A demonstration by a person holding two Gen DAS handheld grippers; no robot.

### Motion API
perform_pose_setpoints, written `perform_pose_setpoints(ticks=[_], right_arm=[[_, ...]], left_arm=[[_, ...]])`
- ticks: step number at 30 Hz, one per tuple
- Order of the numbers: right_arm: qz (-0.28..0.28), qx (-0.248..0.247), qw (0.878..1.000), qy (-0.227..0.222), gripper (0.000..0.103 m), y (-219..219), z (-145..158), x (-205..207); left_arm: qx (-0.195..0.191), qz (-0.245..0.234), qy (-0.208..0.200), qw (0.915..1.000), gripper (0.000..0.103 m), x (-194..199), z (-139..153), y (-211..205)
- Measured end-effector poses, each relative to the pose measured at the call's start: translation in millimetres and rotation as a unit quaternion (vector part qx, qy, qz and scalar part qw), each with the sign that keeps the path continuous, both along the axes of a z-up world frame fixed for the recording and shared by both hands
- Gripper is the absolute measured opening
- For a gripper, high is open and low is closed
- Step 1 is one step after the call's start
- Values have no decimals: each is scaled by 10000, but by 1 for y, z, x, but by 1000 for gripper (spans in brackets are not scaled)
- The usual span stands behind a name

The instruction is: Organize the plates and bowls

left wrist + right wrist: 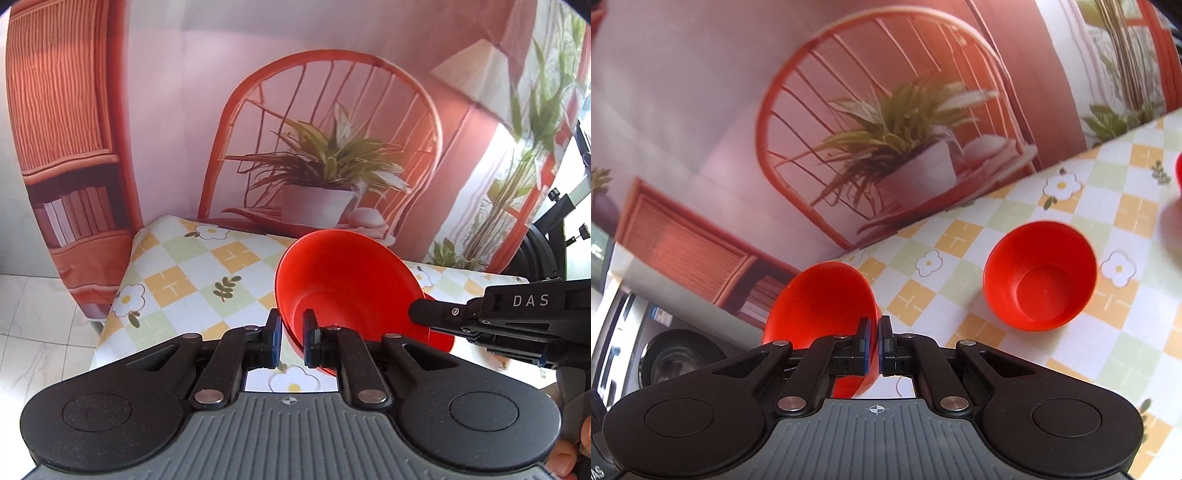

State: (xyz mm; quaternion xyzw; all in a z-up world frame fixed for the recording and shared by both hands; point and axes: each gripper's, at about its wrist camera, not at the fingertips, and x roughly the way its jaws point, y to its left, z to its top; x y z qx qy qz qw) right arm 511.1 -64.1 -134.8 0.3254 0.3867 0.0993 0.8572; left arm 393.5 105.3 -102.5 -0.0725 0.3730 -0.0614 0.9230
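A red bowl [351, 280] hangs tilted above the checked tablecloth [177, 280], its opening facing me. My left gripper [293, 332] is closed narrowly on the bowl's near left rim, one finger outside the wall and one inside. My right gripper [419, 312] reaches in from the right and pinches the opposite rim. In the right wrist view the same red bowl [820, 299] sits in my right gripper [874, 347], whose pads are pressed on its wall. A second red bowl [1039, 275] stands upright on the tablecloth [960, 295] to the right.
A printed backdrop [325, 140] of a chair and potted plant hangs behind the table. A sliver of another red item [1178, 170] shows at the far right edge. The table's left edge [110, 295] drops to a tiled floor. A person's fingertips [565, 458] show at bottom right.
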Motion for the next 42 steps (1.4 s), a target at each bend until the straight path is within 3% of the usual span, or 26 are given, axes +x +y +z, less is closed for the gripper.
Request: perform_pose_setpoints(ticks=[9,21,35,42], right_arm=[[131,-287,9979,-567,4,-45,17,-64],[-177,-628,9938,-905,4,-96,-10,-110],[-739,-622,9922,-791,4,-136,-33,-92],[-787,-675,9911,-840,4,-142,-35,-60]], left_arm=[[49,-269,75,9996,14,-43,12,-43],[-129,-662,459,9967,14,-52,-9,-94],[-300,-1011,549,9929,15,-18,-25,-125],[-330,-992,273,9941,15,10,-20,-129]])
